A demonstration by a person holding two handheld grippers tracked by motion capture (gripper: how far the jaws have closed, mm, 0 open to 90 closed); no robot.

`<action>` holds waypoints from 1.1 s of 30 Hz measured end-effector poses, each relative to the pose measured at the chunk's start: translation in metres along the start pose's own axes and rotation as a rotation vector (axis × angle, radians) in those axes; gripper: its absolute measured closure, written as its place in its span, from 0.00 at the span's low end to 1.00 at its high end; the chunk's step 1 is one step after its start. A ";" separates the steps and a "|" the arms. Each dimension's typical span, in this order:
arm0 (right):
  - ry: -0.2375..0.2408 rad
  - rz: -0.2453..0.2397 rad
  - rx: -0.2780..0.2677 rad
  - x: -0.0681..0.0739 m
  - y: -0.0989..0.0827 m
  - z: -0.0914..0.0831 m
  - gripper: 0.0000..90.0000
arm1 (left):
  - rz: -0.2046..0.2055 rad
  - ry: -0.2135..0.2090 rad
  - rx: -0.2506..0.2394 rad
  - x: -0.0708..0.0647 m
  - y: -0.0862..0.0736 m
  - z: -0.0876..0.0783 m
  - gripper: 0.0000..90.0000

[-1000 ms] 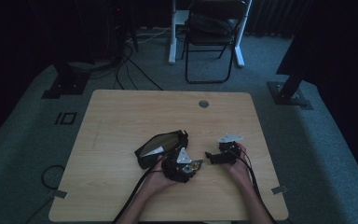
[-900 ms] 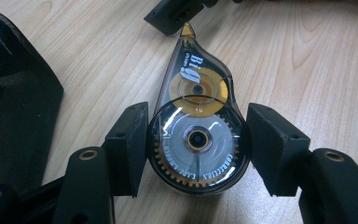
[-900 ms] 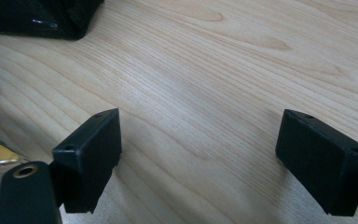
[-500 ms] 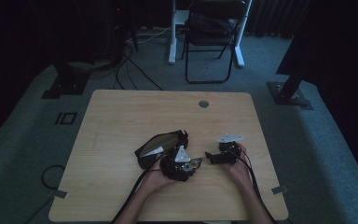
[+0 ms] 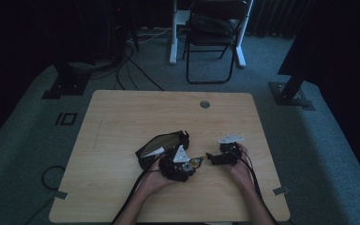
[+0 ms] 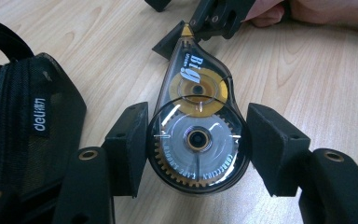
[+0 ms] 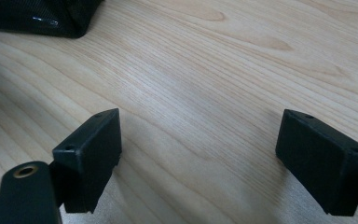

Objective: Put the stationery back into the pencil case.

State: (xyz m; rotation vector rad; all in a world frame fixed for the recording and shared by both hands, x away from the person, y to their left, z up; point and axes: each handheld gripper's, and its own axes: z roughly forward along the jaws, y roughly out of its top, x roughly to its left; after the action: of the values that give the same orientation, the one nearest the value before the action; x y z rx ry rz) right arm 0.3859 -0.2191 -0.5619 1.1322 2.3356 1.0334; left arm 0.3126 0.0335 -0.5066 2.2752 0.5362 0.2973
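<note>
Tape dispenser lies flat on the table between my left claw pads, apparently clamped. Long axis runs straight away from me, nose toward my right claw, which stands apart, empty. Pouch just left.

both grippers black: left gripper w/ blocky matte pads, brass-ringed screw holes; right gripper same (one brass eyelet showing). grey 3-cornered plate on each, black cables trailing. forearms bare, no sleeves.
</note>
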 end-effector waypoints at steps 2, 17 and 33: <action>0.000 0.000 0.000 0.000 0.000 0.000 0.16 | 0.003 0.001 -0.003 0.000 0.001 -0.002 0.46; -0.001 -0.004 0.001 0.000 0.000 0.000 0.16 | -0.007 0.023 -0.020 0.005 0.002 -0.013 0.46; -0.001 -0.005 -0.001 0.000 0.000 0.000 0.16 | -0.010 0.040 -0.031 0.009 0.002 -0.022 0.46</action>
State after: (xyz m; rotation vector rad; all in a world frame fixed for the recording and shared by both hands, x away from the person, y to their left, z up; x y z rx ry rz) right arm 0.3858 -0.2188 -0.5621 1.1261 2.3357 1.0314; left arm 0.3128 0.0508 -0.4900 2.2404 0.5599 0.3440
